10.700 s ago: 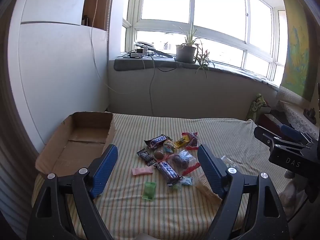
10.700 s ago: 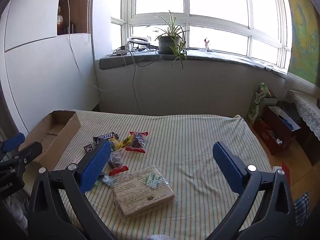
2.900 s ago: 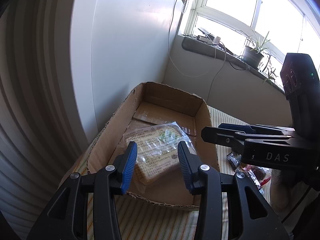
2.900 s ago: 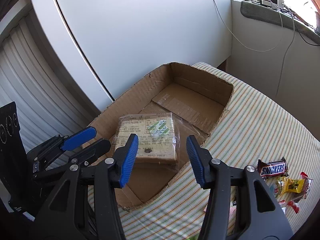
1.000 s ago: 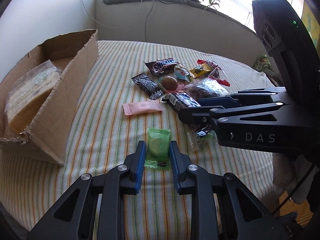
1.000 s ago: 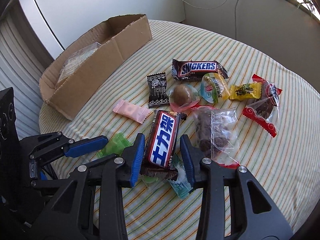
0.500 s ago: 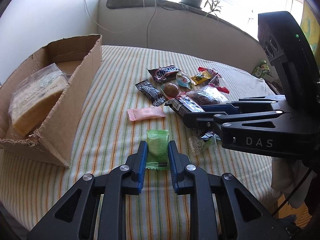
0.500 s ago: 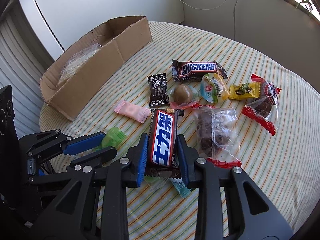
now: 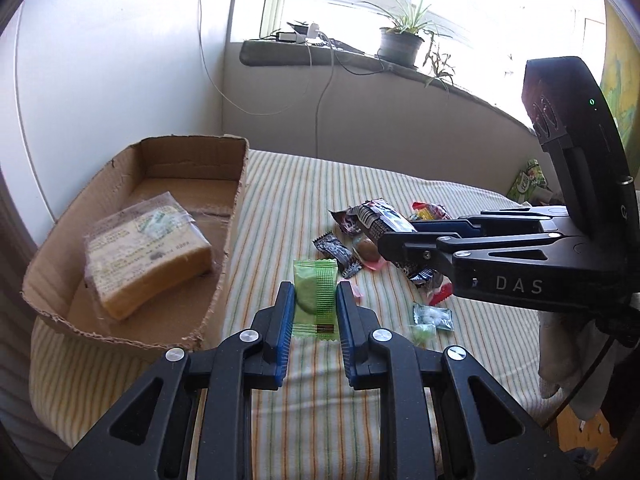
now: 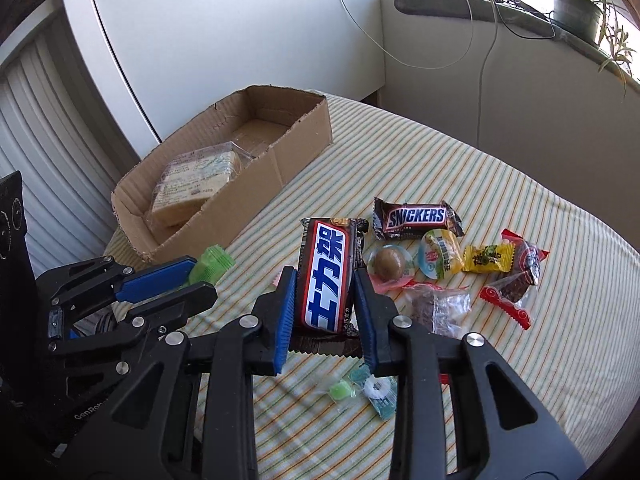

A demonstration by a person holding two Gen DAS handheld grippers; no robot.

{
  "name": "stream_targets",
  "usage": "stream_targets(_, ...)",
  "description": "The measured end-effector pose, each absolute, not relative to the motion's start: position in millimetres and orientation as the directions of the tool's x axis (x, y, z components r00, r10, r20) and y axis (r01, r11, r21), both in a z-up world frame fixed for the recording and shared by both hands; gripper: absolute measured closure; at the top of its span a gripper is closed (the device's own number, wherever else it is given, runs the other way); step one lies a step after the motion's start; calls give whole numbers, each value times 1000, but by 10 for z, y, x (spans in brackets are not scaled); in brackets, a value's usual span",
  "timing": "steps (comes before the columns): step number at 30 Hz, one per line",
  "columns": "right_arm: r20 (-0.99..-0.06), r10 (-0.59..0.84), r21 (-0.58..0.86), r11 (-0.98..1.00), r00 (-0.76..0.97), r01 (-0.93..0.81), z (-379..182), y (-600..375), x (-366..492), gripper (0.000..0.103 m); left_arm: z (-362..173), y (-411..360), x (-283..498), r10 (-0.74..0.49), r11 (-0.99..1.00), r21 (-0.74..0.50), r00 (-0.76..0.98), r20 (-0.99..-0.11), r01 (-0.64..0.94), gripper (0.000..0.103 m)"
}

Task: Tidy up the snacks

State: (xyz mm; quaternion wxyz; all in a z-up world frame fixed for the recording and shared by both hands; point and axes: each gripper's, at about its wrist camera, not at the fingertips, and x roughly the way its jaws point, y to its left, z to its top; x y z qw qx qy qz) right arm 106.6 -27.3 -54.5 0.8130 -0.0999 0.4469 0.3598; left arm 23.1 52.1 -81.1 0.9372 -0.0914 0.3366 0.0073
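My left gripper [image 9: 314,300] is shut on a green snack packet [image 9: 315,296], lifted off the striped cloth. The same packet [image 10: 211,263] pokes out of the left gripper [image 10: 188,276] in the right wrist view. My right gripper [image 10: 325,292] is shut on a brown chocolate bar with blue-and-white lettering [image 10: 326,276], held above the cloth. That bar [image 9: 384,226] also shows in the left wrist view, gripped by the right gripper [image 9: 390,240]. The cardboard box [image 9: 236,216] [image 10: 304,136] stands at the left and holds a wrapped pale cake block [image 9: 148,248] [image 10: 196,184].
Loose snacks lie on the cloth: a Snickers bar [image 10: 416,216], a round brown sweet [image 10: 390,263], a yellow packet [image 10: 488,258], red-edged packets [image 10: 516,276], a clear bag [image 10: 436,304], small candies [image 10: 372,390], a black packet [image 9: 338,252]. A white wall stands behind the box.
Both grippers have risen from the cloth, each carrying its snack. The right jaws closed tighter on the chocolate bar. The view now tilts up toward the box and window.
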Motion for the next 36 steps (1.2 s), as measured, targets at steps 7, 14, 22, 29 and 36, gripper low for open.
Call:
stream_targets(7,-774,523,145,696,358,-703,-364,17,1148,74,-699,797,195,12,977,-164,795,-607,-140,83)
stream_targets(14,-765,540,135,668,351,-732,-303,336,1226,74,-662,1012,127,58,968,-161,802,-595,-190,83)
stream_targets(22,-763,551,121,635,338,-763,-308,678,1281,74,-658,1224,107,86,959,-169,802,-592,-228,84)
stream_targets(29,-768,553,119,618,322,-777,-358,902,1330,74,-673,1329,109,98,953,-175,799,-594,-247,84)
stream_targets(36,-776,552,124,607,305,-785,-422,1040,1372,74,-701,1384,122,105,948,-182,793,-600,-263,83)
